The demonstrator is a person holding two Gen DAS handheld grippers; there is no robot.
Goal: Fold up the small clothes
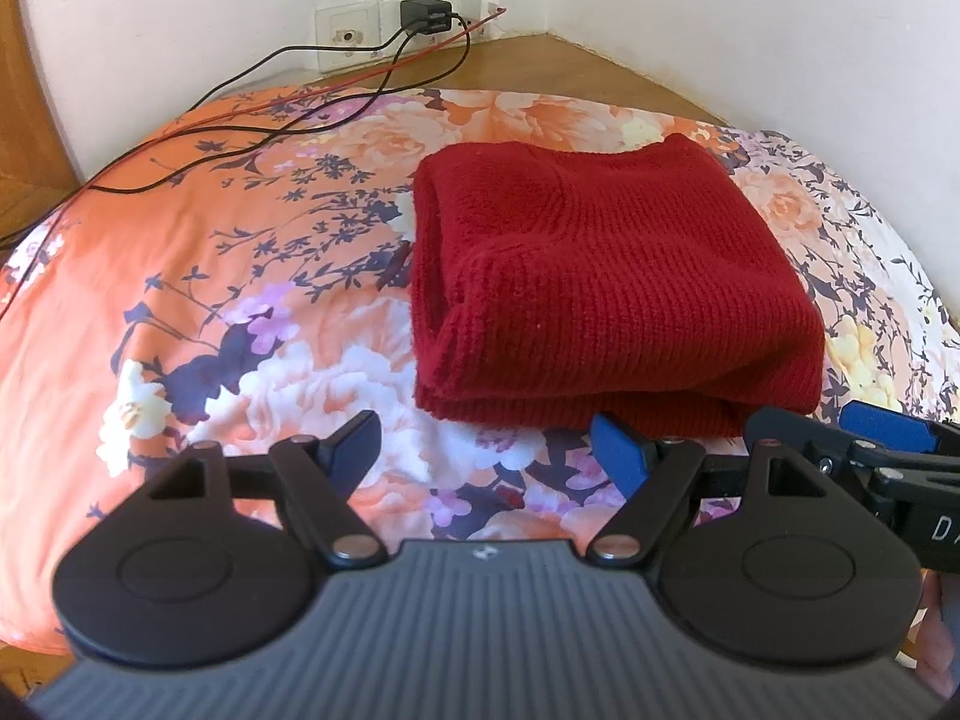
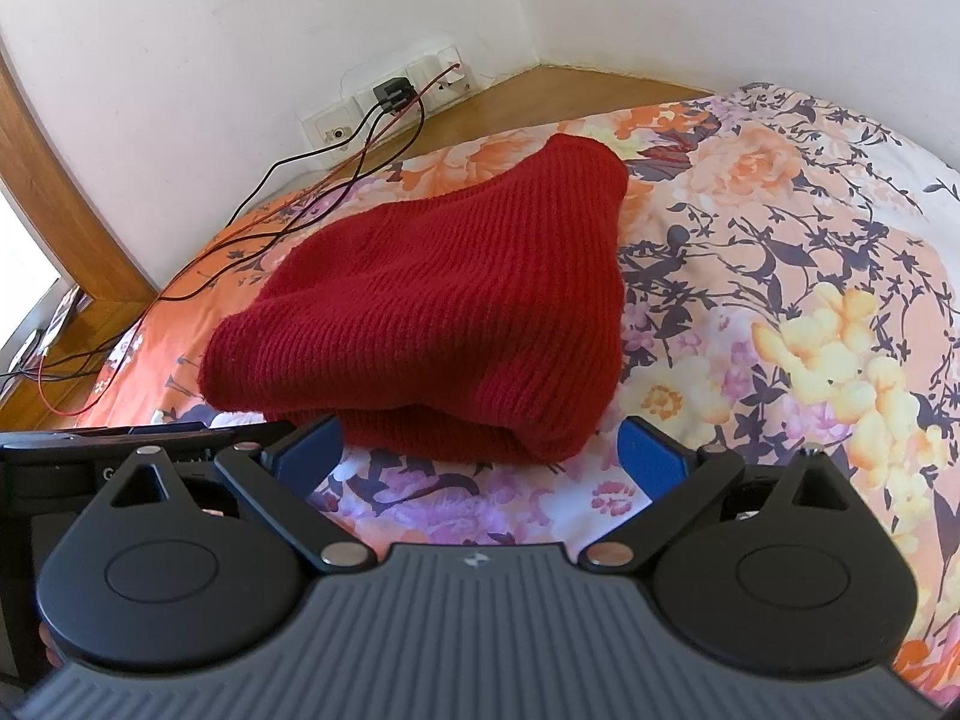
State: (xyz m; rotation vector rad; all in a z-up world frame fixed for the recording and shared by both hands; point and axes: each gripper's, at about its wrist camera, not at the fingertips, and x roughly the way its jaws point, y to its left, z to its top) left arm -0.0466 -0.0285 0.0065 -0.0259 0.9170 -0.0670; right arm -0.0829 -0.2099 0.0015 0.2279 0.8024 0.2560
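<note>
A folded red knit garment (image 1: pixel 600 288) is seen lying on the floral bed (image 1: pixel 210 276), towards its far edge. Both the left tongs (image 1: pixel 486 450) and right tongs (image 2: pixel 480 450) are held released just before it, nothing grasped.

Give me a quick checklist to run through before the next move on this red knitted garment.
1. Left gripper open and holding nothing: ok.
2. Right gripper open and holding nothing: ok.
3. Red knitted garment folded in layers on the floral bedsheet: ok.
4. Folded edges neatly aligned: not ok, the left side bulges loosely.
5. Charger cables apart from the garment: ok.
6. Underside layers flat: cannot tell.
</note>
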